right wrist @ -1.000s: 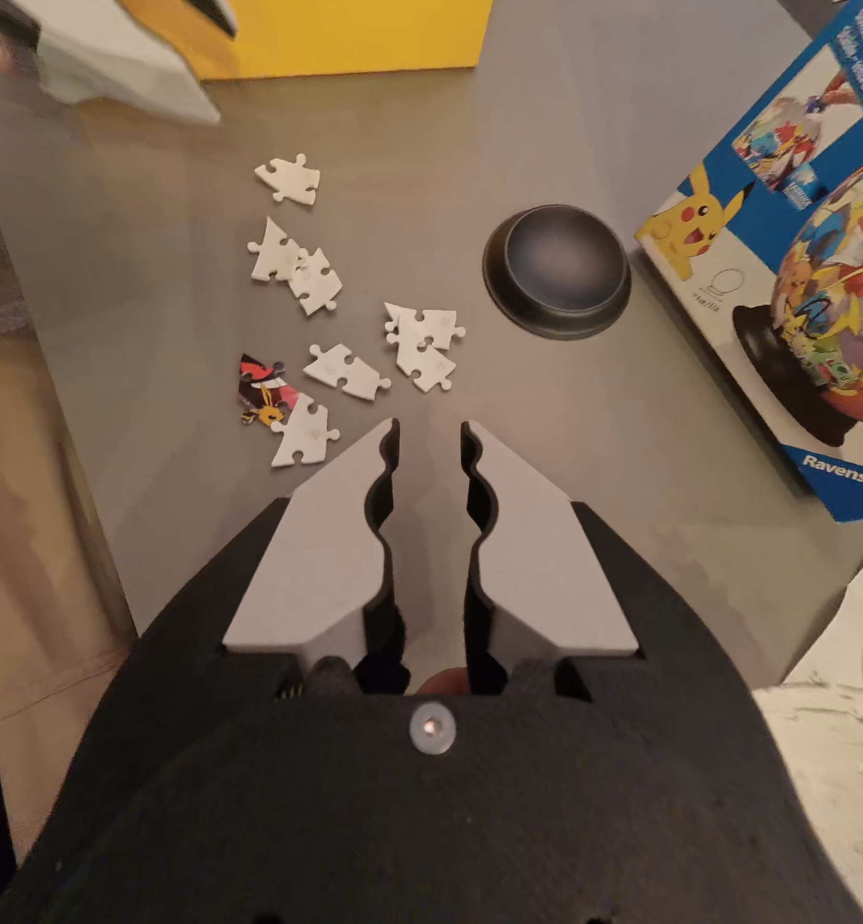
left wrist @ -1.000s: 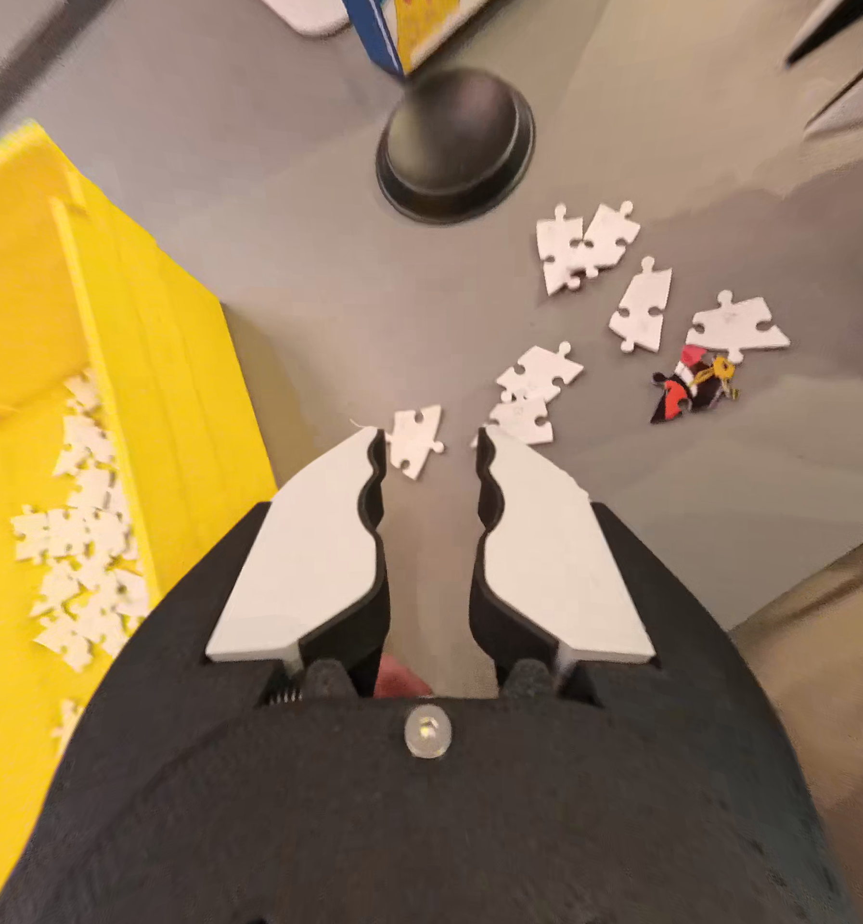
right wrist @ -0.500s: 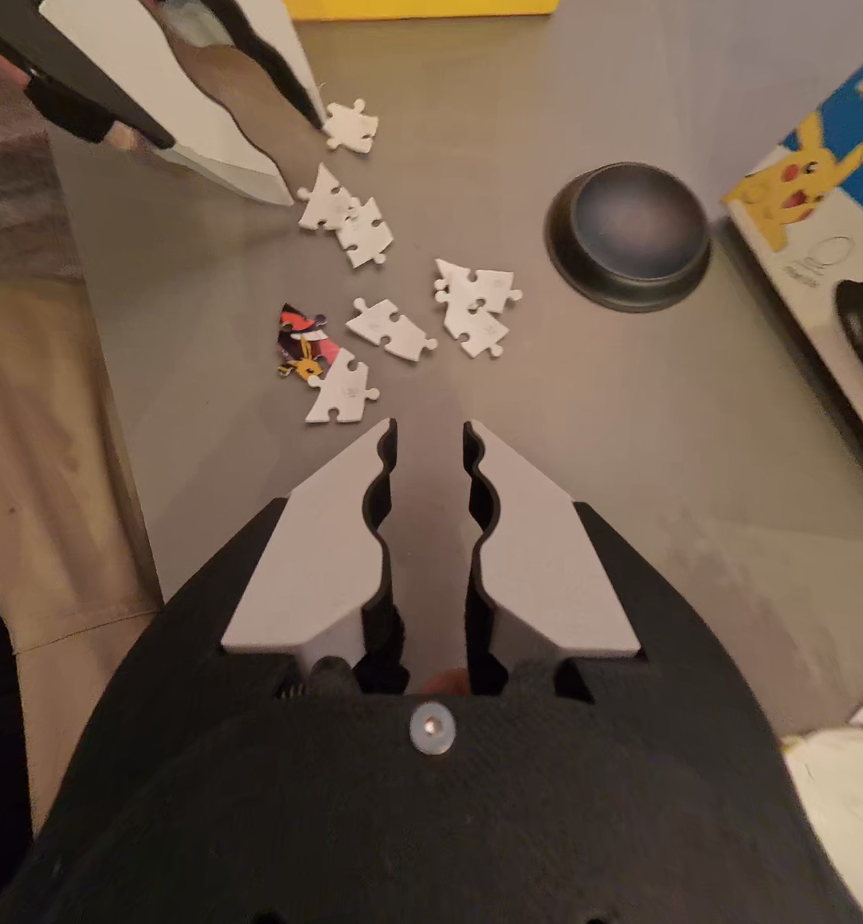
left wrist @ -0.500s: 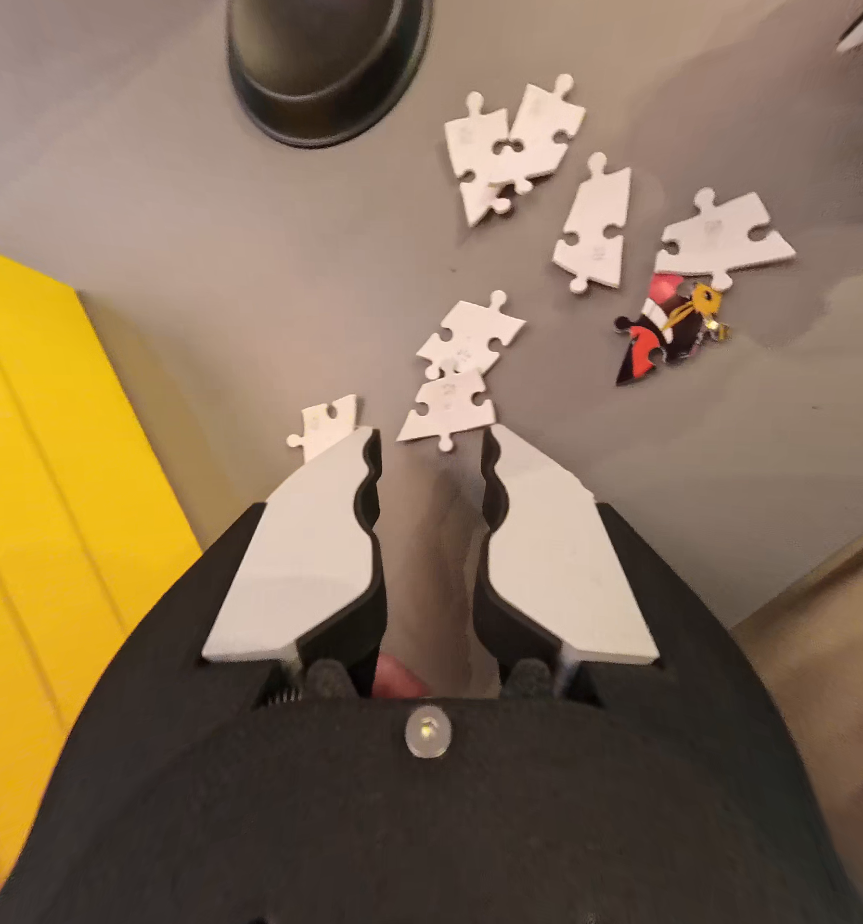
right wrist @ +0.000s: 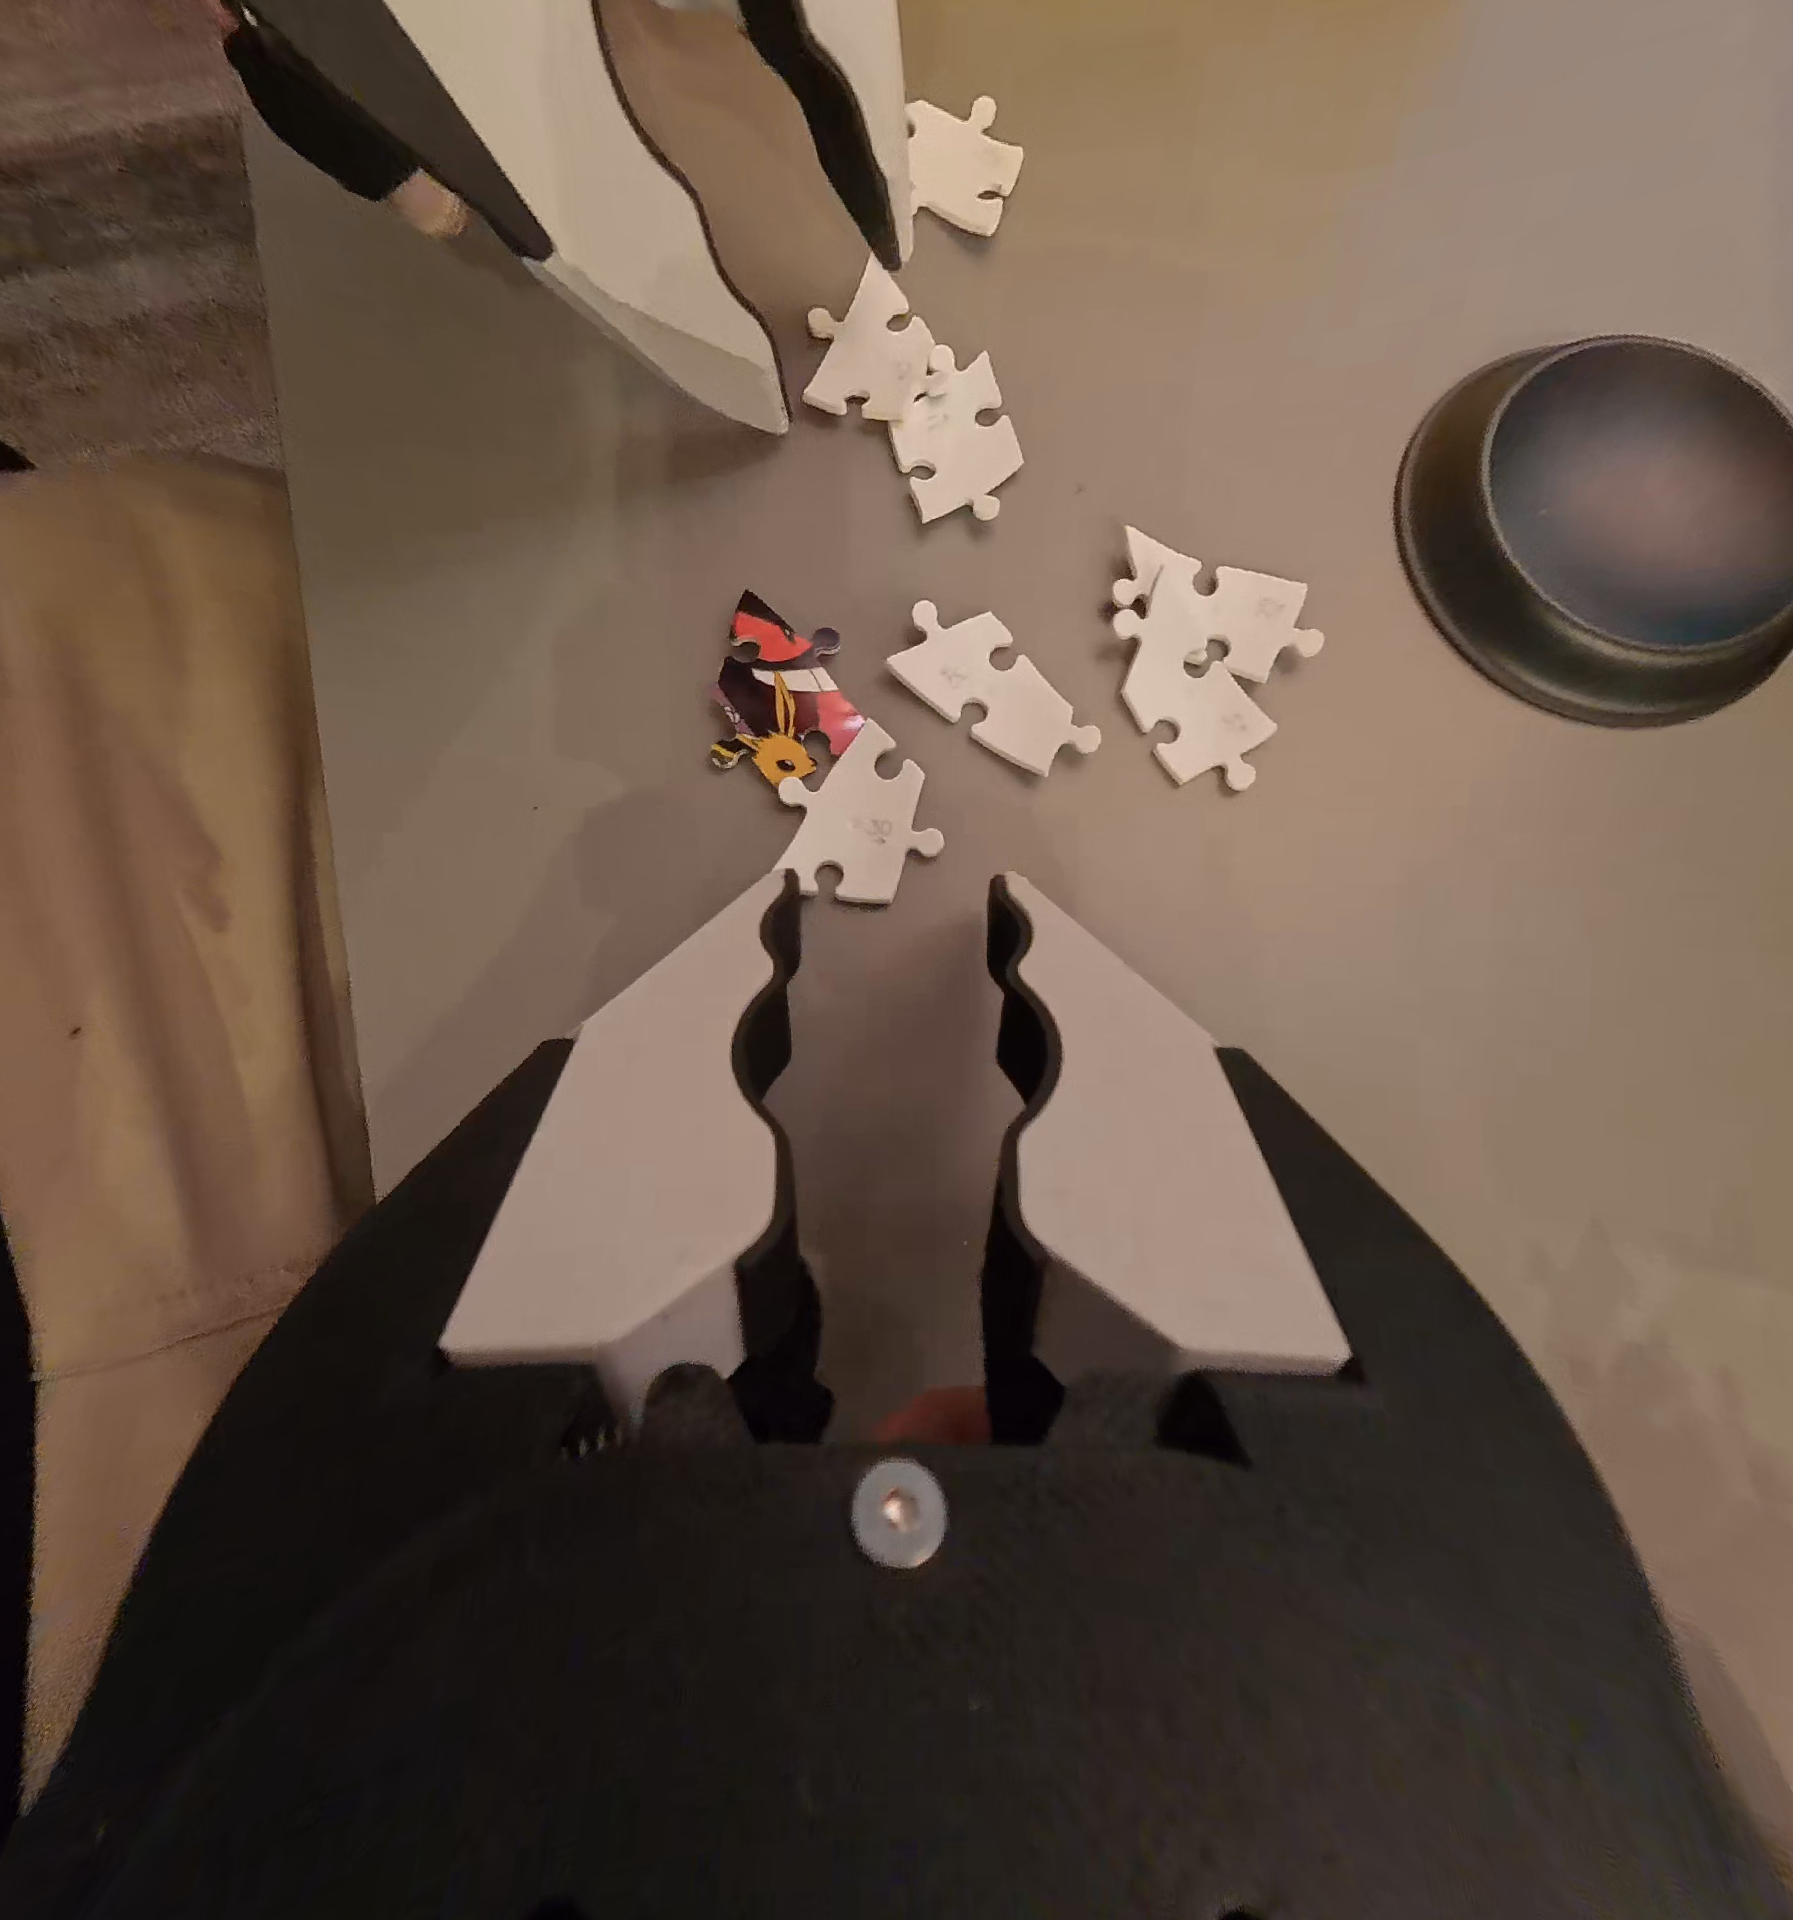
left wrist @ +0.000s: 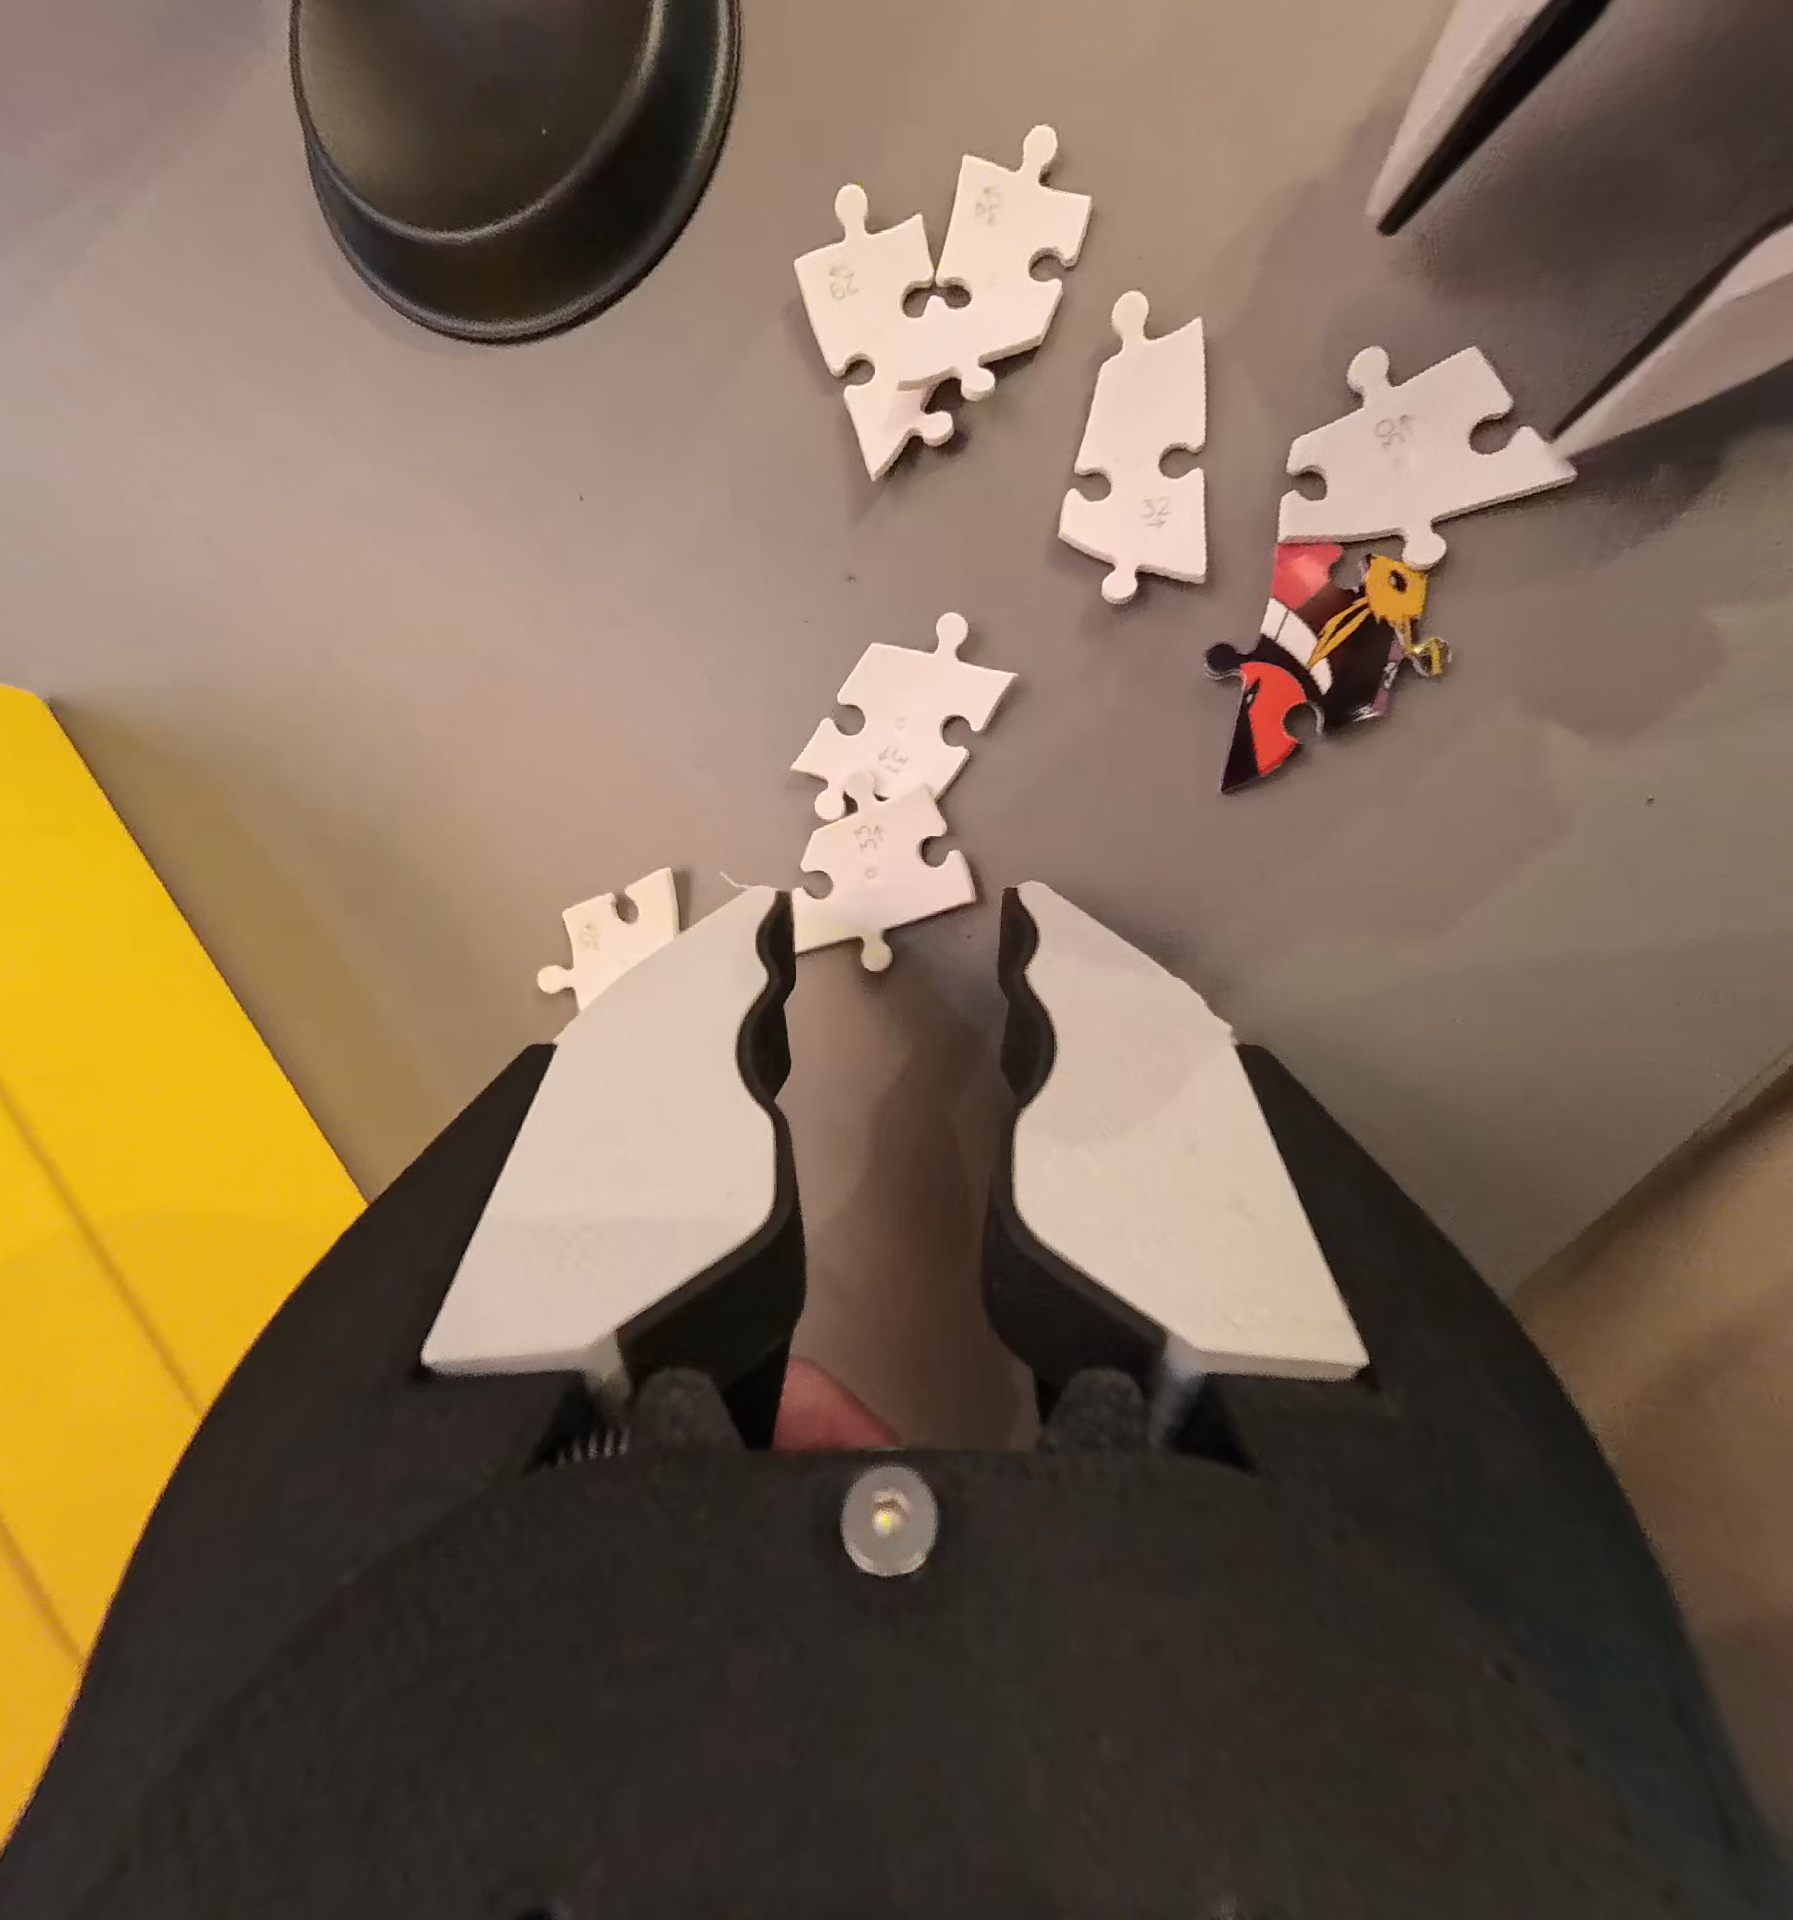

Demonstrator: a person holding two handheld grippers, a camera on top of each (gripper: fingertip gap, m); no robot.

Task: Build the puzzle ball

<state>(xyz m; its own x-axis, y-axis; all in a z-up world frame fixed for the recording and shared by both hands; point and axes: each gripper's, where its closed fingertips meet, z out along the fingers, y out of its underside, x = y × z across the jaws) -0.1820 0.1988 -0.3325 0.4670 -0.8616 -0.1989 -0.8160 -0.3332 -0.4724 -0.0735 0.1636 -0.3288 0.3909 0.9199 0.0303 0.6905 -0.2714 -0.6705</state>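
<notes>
Both jaws open and empty, left gripper nosing a white puzzle piece, right gripper beside another near the table edge, yellow bin crowding left.

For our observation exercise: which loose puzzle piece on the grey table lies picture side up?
The colourful piece, printed in red, black and yellow, lying beside the table's edge. Every other loose piece shows its plain white back, including the white piece overlapping its corner.
</notes>
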